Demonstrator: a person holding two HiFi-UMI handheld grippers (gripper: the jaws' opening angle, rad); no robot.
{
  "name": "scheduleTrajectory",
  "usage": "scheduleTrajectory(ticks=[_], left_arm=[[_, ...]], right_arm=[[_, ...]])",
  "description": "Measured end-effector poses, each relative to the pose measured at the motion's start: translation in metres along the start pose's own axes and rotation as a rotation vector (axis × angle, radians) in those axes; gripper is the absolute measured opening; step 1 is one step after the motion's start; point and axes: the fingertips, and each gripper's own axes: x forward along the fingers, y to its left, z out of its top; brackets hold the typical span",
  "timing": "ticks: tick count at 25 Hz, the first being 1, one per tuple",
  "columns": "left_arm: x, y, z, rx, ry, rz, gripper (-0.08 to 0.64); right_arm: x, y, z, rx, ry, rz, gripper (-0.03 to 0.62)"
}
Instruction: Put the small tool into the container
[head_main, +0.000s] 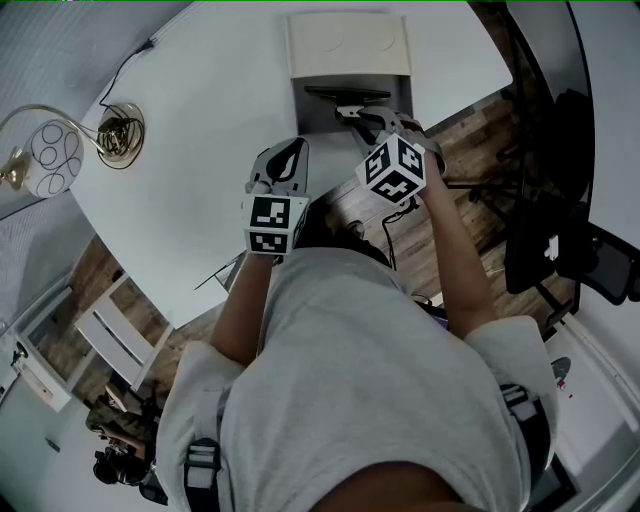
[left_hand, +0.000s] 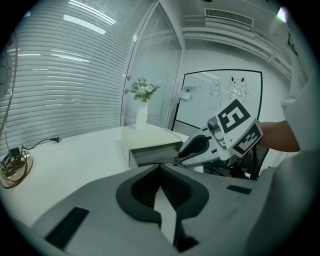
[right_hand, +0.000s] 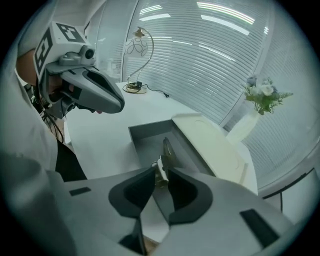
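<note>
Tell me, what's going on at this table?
A person works two handheld grippers over a white table. The right gripper has a small metal tool between its parted claw tips, over the open grey box-shaped container. The left gripper hangs beside it, claw shut and empty.

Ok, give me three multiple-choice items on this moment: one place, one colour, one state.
1. Where is the small tool? A on the table by the lamp; B between the right gripper's jaws, over the container; C in the left gripper.
2. The container's inside is: A red; B grey; C yellow.
3. The left gripper's jaws are: A together, empty; B wide apart; C clamped on a lid.
Answers: 1 B, the right gripper view shows it there; 2 B, floor and walls look grey; 3 A, tips meet, nothing between.
</note>
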Motion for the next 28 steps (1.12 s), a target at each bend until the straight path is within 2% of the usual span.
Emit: scheduleTrajectory(ticks=[4,8,16,19,22,25,28], left_arm=[[-0.003,-0.011,0.004,0.007,-0.006,0.008,0.023],[-0.009,-0.018,0.009,0.006,-0.022,0.031,0.023],[-0.026,-0.039,0.017,0.021,-0.048,0.071,0.023],[-0.036,-0.051,0.02,0.023,-0.06,0.083,0.023],[-0.045,-0.066,0.024,0.033,-0.085,0.092,0.023],[-0.053,-0.075,0.032,0.039,-0.126,0.111,0.023],[-0.063,-0.086,0.034,0.027,-0.16,0.124,0.023]], right_arm=[[-0.011,-0.003,0.0,0.024,-0.042,-0.027,0.092],[-0.028,-0.001,0.006,0.099,-0.126,-0.07,0.092],[-0.082,0.007,0.016,0.364,-0.341,-0.129,0.057],[-0.105,0.021,0.017,0.467,-0.427,-0.091,0.034],[-0.124,0.034,0.008,0.551,-0.468,-0.063,0.025],[-0.142,0.032,0.004,0.602,-0.521,-0.108,0.025],[-0.167,0.028,0.0,0.603,-0.566,-0.188,0.025]])
